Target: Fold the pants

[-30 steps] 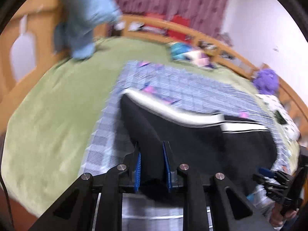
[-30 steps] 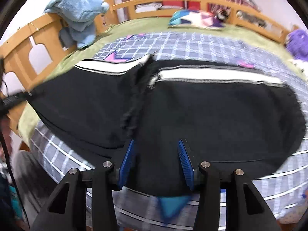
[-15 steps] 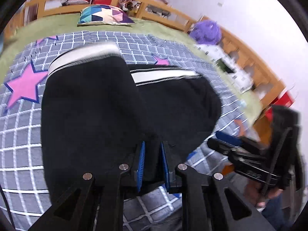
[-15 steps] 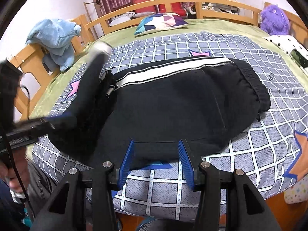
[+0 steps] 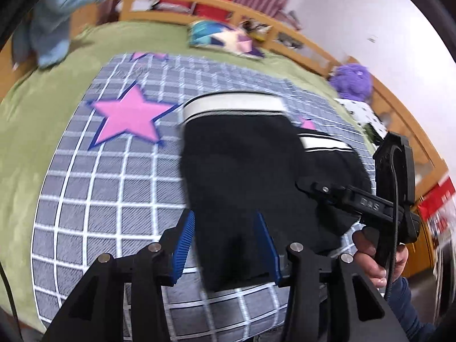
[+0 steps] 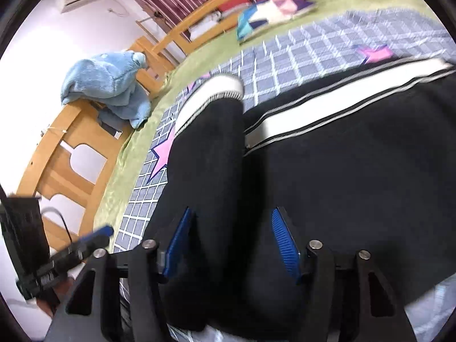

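Observation:
Black pants (image 5: 236, 168) with a white side stripe lie folded over on the grey checked blanket (image 5: 114, 176); the top layer's white-striped edge faces the far side. They also show in the right wrist view (image 6: 342, 156). My left gripper (image 5: 225, 245) is open, its blue pads on either side of the near edge of the folded layer. My right gripper (image 6: 230, 242) is open over the black fabric, and it shows in the left wrist view (image 5: 356, 202), held by a hand at the right.
A green sheet (image 5: 34, 119) covers the bed inside a wooden rail (image 5: 285, 42). A blue plush (image 6: 111, 82) hangs on the left rail, a colourful pillow (image 5: 225, 38) lies at the far side, a purple plush (image 5: 352, 81) sits at the right.
My left gripper carried the pant leg over onto the rest of the pants and has opened, letting go of it. My right gripper stayed open and moved closer over the fabric.

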A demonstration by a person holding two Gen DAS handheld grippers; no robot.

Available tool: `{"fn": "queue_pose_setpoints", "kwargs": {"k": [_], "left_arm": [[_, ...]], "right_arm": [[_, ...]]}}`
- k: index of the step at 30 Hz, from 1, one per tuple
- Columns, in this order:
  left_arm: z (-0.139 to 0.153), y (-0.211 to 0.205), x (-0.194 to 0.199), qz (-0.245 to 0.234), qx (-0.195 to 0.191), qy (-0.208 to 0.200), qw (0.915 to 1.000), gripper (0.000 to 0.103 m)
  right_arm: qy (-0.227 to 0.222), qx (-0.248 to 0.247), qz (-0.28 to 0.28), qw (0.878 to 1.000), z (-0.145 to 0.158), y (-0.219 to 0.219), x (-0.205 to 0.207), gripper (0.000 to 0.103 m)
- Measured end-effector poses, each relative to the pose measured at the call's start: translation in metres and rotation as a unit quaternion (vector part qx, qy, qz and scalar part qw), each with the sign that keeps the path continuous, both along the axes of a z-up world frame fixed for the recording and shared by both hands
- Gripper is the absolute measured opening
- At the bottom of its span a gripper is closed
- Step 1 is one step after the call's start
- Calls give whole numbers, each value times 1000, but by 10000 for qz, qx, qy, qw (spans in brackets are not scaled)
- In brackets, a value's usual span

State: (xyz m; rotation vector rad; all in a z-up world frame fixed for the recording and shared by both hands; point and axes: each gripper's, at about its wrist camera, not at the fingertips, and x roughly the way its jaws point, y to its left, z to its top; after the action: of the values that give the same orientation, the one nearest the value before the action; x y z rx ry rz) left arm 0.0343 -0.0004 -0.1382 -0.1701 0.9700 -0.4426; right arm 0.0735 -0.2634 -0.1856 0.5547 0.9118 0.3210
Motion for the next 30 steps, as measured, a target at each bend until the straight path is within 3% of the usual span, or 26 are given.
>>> {"fn": "queue_pose_setpoints", "kwargs": {"k": [2, 3, 5, 7, 13, 18, 21, 26, 30], "left_arm": [[-8, -2, 6, 113, 51, 119, 9999, 43], [-10, -2, 8, 146, 61, 162, 9997, 43], [-13, -7, 12, 162, 112, 243, 9995, 43], [-13, -16, 16, 127, 253, 273, 9992, 43], [-4, -56, 24, -76, 317, 217, 9992, 43], [1, -95, 27, -397, 247, 218, 9987, 43], [-1, -115, 24, -575, 237, 247, 9978, 43], [-7, -147, 16, -910, 366, 264, 9948, 43], [-3, -164, 15, -1051, 337, 229, 9936, 43]], "right_arm": [[37, -15, 234, 9997, -4, 20, 14, 14], [-28, -183, 253, 9995, -1, 26, 14, 12], [-536, -827, 419, 9942, 22, 37, 10, 10], [-811, -943, 449, 9912, 44, 28, 6, 10], [-1133, -1350, 277, 9840, 108, -42, -5, 10], [-1227, -1753, -275, 9765, 133, -124, -16, 10], [-802, -2347, -592, 9670, 112, -176, -16, 10], [293, -2360, -1079, 9653, 34, -240, -11, 10], [-15, -1938, -1213, 9735, 25, -256, -33, 14]]}}
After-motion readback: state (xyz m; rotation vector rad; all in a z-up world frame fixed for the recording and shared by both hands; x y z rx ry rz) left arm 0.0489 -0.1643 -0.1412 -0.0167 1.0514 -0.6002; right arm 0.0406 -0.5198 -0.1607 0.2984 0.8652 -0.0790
